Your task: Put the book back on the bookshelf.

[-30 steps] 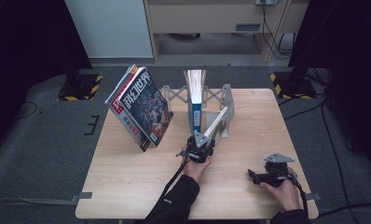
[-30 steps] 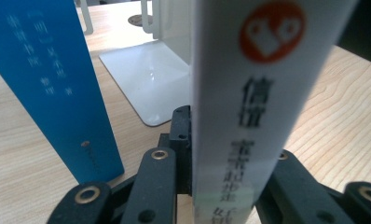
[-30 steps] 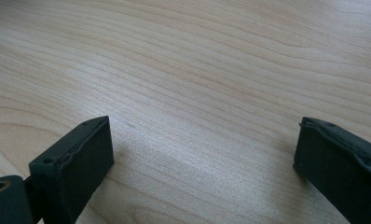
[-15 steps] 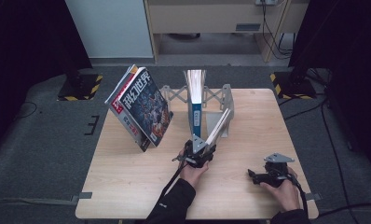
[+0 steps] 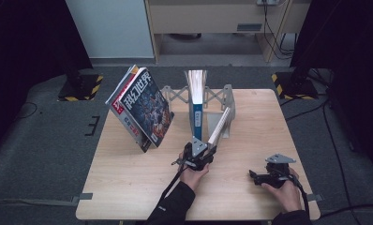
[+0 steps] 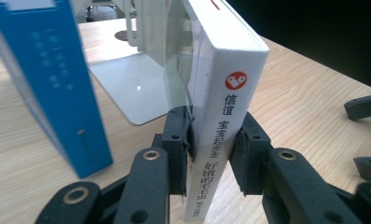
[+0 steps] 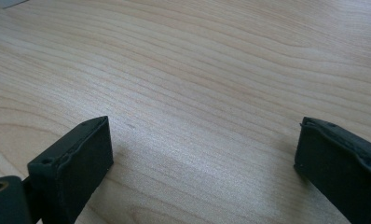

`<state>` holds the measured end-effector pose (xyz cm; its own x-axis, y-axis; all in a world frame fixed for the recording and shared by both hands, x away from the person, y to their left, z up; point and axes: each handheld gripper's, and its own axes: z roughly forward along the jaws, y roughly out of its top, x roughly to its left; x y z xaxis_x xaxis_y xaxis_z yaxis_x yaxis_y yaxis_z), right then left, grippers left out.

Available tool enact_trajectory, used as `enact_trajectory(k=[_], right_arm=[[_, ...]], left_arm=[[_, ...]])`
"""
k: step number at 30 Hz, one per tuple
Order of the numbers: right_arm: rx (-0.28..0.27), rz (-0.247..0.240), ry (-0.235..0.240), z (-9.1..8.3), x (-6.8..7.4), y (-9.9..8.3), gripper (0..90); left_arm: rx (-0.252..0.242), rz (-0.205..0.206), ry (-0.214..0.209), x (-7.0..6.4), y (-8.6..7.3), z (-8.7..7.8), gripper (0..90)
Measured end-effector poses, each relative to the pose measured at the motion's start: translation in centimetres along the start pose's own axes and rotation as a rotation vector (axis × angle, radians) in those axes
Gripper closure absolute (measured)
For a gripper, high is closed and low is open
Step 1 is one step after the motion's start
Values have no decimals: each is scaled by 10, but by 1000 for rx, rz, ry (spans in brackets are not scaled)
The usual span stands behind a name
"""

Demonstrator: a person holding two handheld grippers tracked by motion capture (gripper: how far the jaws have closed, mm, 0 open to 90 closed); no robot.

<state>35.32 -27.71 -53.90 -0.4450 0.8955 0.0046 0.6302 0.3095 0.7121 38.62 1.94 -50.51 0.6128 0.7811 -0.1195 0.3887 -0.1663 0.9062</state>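
Left gripper is clamped on the spine of a white book, one jaw on each side; the book leans tilted up and away from it toward a metal bookend. A blue book stands upright just beside its left jaw. Right gripper, well apart to the right, has jaws spread wide, holding nothing, low over the wooden table

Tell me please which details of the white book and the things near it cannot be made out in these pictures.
- White book: its lower end leaves the left gripper view's bottom edge; the left gripper covers its sides.
- Its cover: in the high view too small and edge-on.
- Blue book: spine lettering blurred in the left gripper view.
- Metal bookend: its base is partly hidden behind the books in the high view.
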Motion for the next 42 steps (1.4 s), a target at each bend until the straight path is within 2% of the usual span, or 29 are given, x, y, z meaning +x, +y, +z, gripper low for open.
enact_trajectory(k=[7,11,16,24,27,32,42], right_arm=[[0,0,0,0,0,0,44],[0,0,0,0,0,0,44],[1,0,0,0,0,0,44],[0,0,0,0,0,0,44],[0,0,0,0,0,0,44],[0,0,0,0,0,0,44],[1,1,0,0,0,0,44]], left_arm=[[-36,-9,-12,-5,1,16,652],[-18,10,-20,-5,5,21,636],[-3,37,-38,-6,4,18,628],[13,95,-66,-13,5,9,665],[25,87,-71,-13,7,10,670],[13,65,-77,-14,10,17,661],[24,63,-44,-13,23,39,641]])
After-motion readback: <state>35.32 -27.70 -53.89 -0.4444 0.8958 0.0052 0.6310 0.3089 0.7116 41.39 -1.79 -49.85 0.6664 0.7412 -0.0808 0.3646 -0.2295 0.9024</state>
